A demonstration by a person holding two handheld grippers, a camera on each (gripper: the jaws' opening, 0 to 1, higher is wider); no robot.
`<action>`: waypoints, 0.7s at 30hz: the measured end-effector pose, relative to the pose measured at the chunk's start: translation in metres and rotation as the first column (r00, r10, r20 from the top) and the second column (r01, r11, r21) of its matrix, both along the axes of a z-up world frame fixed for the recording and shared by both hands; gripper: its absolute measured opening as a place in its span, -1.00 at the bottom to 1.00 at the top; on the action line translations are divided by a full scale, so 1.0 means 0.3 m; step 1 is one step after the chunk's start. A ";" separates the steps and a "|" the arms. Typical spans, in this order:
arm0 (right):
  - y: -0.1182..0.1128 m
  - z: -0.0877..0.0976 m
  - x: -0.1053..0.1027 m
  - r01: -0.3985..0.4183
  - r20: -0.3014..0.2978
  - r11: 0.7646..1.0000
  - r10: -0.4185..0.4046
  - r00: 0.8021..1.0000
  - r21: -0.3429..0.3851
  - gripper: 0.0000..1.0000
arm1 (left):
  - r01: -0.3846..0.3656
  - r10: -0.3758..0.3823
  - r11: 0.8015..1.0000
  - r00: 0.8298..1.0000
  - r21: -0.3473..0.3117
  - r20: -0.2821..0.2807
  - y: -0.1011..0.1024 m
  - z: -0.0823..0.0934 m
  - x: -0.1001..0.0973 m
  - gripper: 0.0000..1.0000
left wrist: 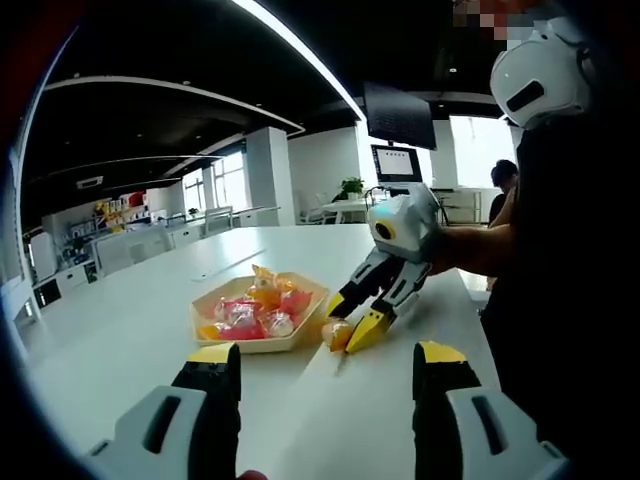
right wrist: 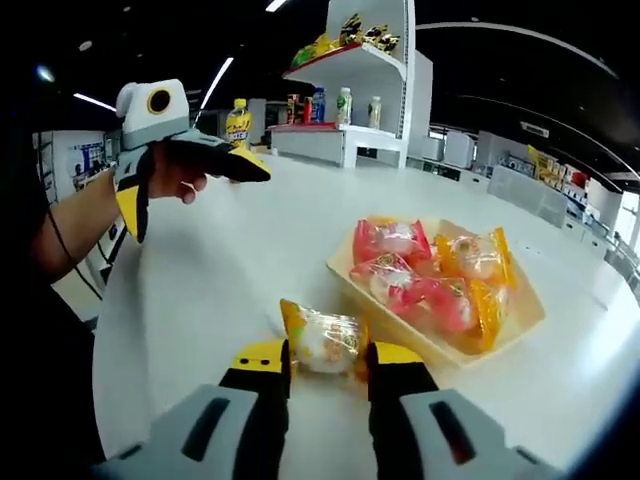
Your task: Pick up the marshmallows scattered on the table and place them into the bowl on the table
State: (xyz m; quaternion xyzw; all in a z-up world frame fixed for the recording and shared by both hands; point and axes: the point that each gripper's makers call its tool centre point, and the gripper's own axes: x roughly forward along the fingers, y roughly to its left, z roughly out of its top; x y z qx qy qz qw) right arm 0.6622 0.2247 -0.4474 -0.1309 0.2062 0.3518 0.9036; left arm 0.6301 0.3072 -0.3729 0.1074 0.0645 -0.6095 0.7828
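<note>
A person stands at a long white table [right wrist: 190, 290] holding 2 handheld grippers. In the right gripper view, the right gripper [right wrist: 325, 362] has its 2 yellow-tipped jaws closed in against a wrapped marshmallow [right wrist: 322, 340], 1 jaw at each end of the orange-and-clear packet. The packet looks pinched between them, low at the table surface; whether it is lifted off the table I cannot tell. Just beyond the jaws and to their right sits the bowl [right wrist: 535, 315], a shallow pale tray with angled sides, already holding several marshmallows in red and orange wrappers [right wrist: 415, 270]. Gripping the packet so near the bowl suggests a short carry over the rim is what comes next.

In the left gripper view, the left gripper [left wrist: 325, 365] hovers above the table with its jaws spread wide and nothing between them. It seems held back to leave room for the other hand. Ahead of its jaws lies the bowl [left wrist: 205, 318], and to the right of that the other gripper comes down on the packet [left wrist: 336, 333].

The tabletop is smooth, glossy and white. The room is a bright open office: strip lights on a dark ceiling, white shelving [right wrist: 375, 60] stacked with bottles and snacks, desks, a monitor [left wrist: 397, 162], and windows at the far end.
</note>
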 end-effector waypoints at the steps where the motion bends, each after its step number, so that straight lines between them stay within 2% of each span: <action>1: 0.000 0.002 -0.001 -0.002 0.005 1.000 0.002 1.000 -0.001 -0.41 | 0.000 0.000 1.000 1.000 0.000 0.000 0.000 -0.001 0.000 0.37; 9: -0.005 0.022 -0.013 -0.018 0.035 1.000 0.018 0.999 -0.007 -0.41 | -0.003 0.003 1.000 1.000 -0.001 -0.002 0.003 -0.004 0.001 0.37; 13: -0.020 0.045 -0.019 -0.027 0.068 0.999 0.030 0.997 -0.037 -0.41 | -0.004 0.004 1.000 1.000 0.000 -0.003 0.004 -0.006 0.000 0.37; 18: -0.018 0.080 -0.035 -0.057 0.088 0.998 0.058 0.994 -0.015 -0.41 | -0.006 0.006 1.000 1.000 0.001 -0.004 0.003 -0.010 0.001 0.37; 21: -0.020 0.088 -0.034 -0.060 0.107 0.998 0.063 0.992 -0.026 -0.41 | -0.003 0.003 1.000 1.000 0.001 -0.005 -0.001 -0.010 0.000 0.37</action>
